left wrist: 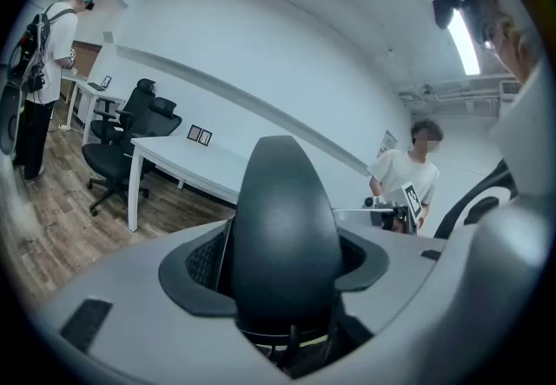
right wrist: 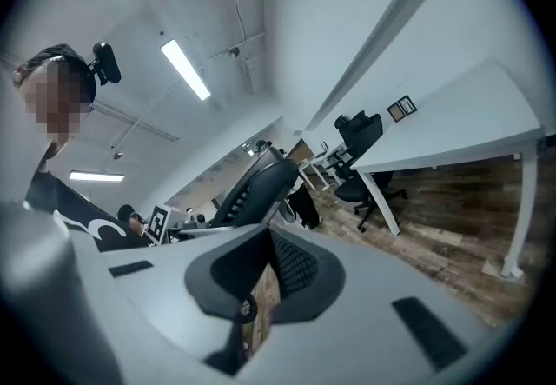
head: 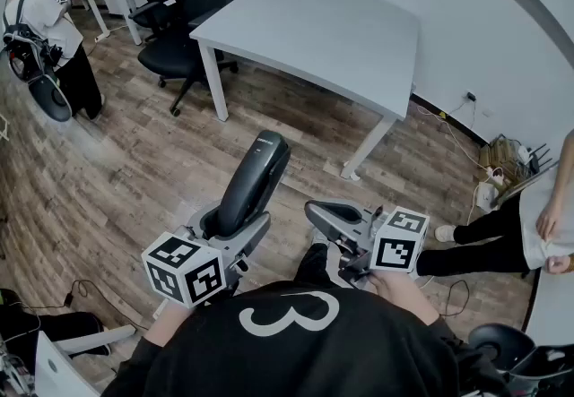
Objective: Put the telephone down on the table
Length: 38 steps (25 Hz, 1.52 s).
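Well, the telephone handset [head: 256, 178] looks like a rigid, one-piece shell of smooth black plastic. I judge it light for its length, unlikely to bend, and rather slick where the curved back meets a pad. It would probably survive a short knock, yet a drop onto the floor could crack it, so a hold low on the body, near one thick end, seems the safest. That is roughly where it is taken now: the left gripper [head: 235, 229] has its jaws closed on the lower end, one pad on each flank. In the left gripper view the dark rounded body fills the gap between them and rises straight ahead of the camera. Most of the handset sticks out beyond the jaws, tilted up and forward, so its free end could swing if the grip loosens; a slow, level descent would suit it.

The right gripper [head: 327, 220] hovers just beside it at about the same height, apart from the handset. Its jaws stand almost together with only a thin slit between them, and nothing is held there.

The handset is in the air over the wooden floor [head: 134, 171], well short of the white table [head: 341, 28], which stands ahead with its top bare on the near side and black office chairs [head: 193, 1] at its left
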Available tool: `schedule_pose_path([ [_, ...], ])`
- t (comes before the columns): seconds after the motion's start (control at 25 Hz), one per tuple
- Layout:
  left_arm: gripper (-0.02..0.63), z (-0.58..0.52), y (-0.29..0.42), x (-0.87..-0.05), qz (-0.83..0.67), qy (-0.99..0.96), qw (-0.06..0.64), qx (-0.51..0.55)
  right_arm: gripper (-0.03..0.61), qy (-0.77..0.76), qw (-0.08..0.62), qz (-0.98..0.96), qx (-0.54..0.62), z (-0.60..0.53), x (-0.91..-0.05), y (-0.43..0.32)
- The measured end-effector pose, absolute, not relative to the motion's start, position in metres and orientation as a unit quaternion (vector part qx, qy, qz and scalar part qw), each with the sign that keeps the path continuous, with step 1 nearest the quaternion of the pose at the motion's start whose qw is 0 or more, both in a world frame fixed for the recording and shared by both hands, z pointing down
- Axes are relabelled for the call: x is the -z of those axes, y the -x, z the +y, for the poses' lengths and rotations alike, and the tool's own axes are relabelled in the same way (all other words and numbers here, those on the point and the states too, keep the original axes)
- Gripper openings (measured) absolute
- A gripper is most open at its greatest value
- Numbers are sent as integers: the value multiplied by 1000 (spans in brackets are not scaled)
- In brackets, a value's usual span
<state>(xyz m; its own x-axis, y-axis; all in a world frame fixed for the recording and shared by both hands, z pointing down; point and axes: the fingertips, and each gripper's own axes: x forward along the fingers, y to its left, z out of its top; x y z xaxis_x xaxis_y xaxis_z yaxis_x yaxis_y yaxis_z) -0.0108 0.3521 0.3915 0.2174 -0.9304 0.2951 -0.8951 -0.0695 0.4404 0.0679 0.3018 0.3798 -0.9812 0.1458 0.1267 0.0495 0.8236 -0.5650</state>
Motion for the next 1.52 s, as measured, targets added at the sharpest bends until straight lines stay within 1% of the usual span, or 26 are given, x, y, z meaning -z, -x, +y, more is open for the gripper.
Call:
schedule_pose_path([
  [0.56,288,335,22,-392,-621,-731,282,35,8,49,79,-946,-310,284,-377,-55],
  [0.96,288,309,39,-401,-629,-719,292,32,9,61,90,-941,-321,255,-386,-34],
  [1.28,288,259,62,-401,-643,-706,294,38,8,74,98,-939,-321,200,-385,-13],
  [1.52,288,200,69,-396,-647,-702,295,42,8,81,99,-939,-320,142,-378,-6],
])
